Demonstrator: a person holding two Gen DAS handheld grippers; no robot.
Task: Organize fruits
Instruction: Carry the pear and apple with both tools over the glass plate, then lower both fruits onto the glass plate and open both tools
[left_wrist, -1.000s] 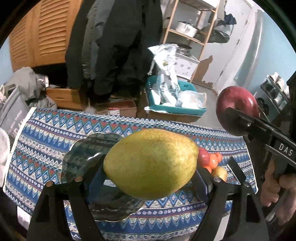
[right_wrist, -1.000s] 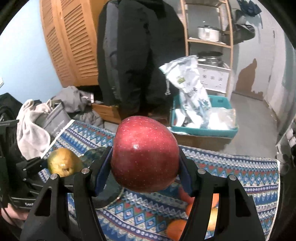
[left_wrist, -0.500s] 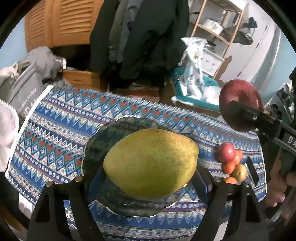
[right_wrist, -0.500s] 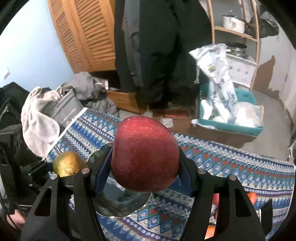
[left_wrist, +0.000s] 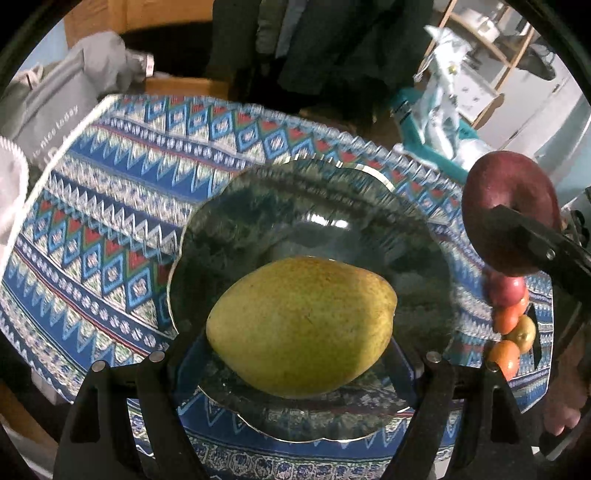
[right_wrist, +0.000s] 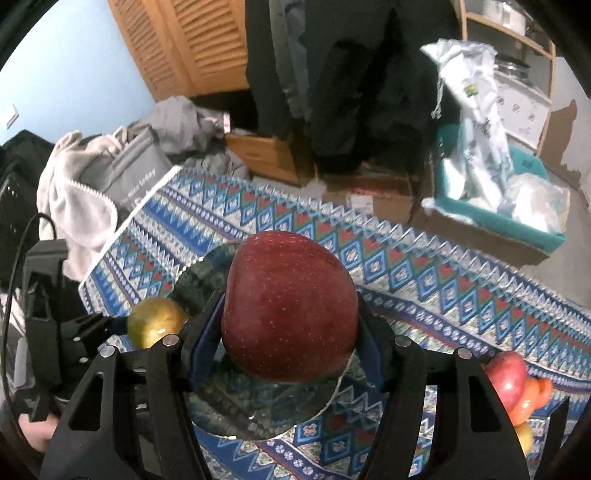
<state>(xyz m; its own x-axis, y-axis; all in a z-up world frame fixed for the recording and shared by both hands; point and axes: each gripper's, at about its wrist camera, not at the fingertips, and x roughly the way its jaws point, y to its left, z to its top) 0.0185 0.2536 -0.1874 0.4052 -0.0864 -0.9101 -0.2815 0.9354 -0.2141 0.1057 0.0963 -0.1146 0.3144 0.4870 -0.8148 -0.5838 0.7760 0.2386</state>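
yellow-green and speckled, the pear (left_wrist: 301, 325) sits clamped between the pads of the left gripper (left_wrist: 299, 354), held above a dark green glazed plate (left_wrist: 295, 206) with a scalloped rim. the plate lies on a tablecloth (left_wrist: 110, 221) patterned in blue, red and white zigzags. the right gripper (right_wrist: 291, 332) is clenched on a dark red apple (right_wrist: 290, 310), which hangs over the same plate's near edge and hides much of it in the right wrist view. to the right of the plate, a small cluster of loose fruit (left_wrist: 511, 321) rests on the cloth: a red one, orange ones and a yellowish one, touching each other. beyond the table's far edge lie a grey bag (right_wrist: 142, 173), pale clothing, cardboard boxes, a teal bin (right_wrist: 532, 221) stuffed with plastic bags, dark coats and a slatted wooden door (right_wrist: 199, 40).
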